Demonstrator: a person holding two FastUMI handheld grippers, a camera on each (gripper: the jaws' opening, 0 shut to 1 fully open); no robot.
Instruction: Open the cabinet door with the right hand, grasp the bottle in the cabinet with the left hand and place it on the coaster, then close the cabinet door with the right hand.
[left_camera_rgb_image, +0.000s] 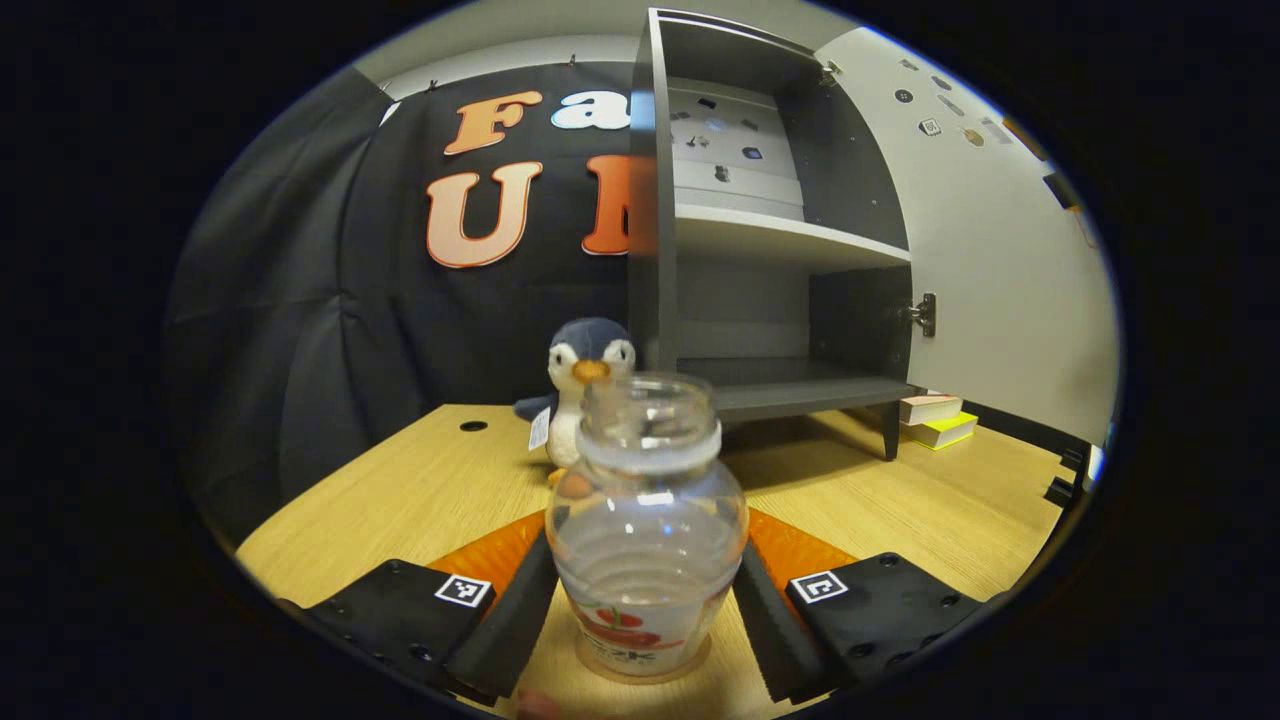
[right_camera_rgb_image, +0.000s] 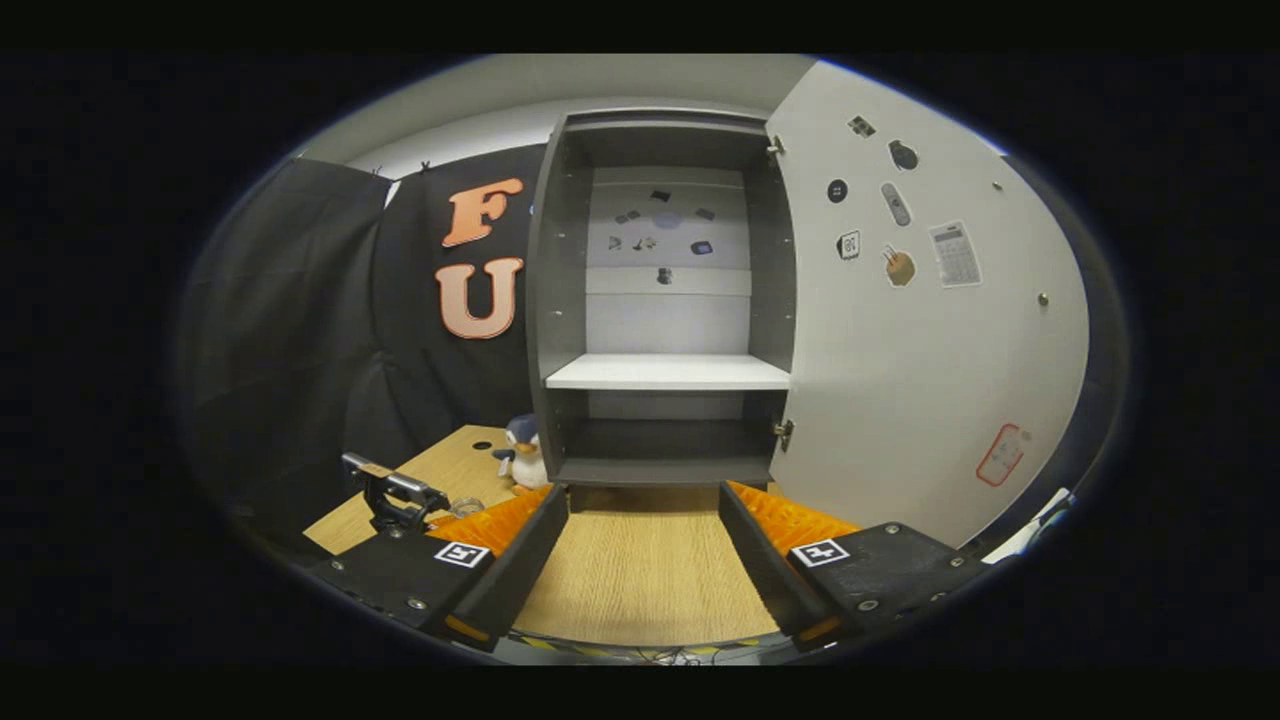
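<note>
In the left gripper view the bottle (left_camera_rgb_image: 648, 520) stands upright on the bench (left_camera_rgb_image: 420, 490), dead ahead at 12 o'clock between the fingers of the left gripper (left_camera_rgb_image: 645, 610), its long axis vertical and its open mouth up. A thin pale disc under its base looks like the coaster (left_camera_rgb_image: 648, 668), so the bottle seems already set down on it. Each finger lies just beside the bottle's flank, but whether they press on it or stand a hair apart I cannot tell. A toy penguin (left_camera_rgb_image: 585, 385) sits behind the bottle at about 11 o'clock, and the cabinet (left_camera_rgb_image: 770, 240) rises at 1 o'clock with its shelves bare and the door (left_camera_rgb_image: 1000, 240) swung wide to 2 o'clock. In the right gripper view the right gripper (right_camera_rgb_image: 645, 560) is spread wide with nothing between its fingers but bare bench, facing the cabinet's open front at 12 o'clock. The door stands at 2 o'clock, hinged on the cabinet's right side and nearer to this gripper than to the left one, so closing it calls for a reach to 2 o'clock behind the door's free edge. This view shows the door's whole inner face; the left view alone gives the bottle's seat. The other handheld device (right_camera_rgb_image: 392, 492) shows at 9 o'clock.
</note>
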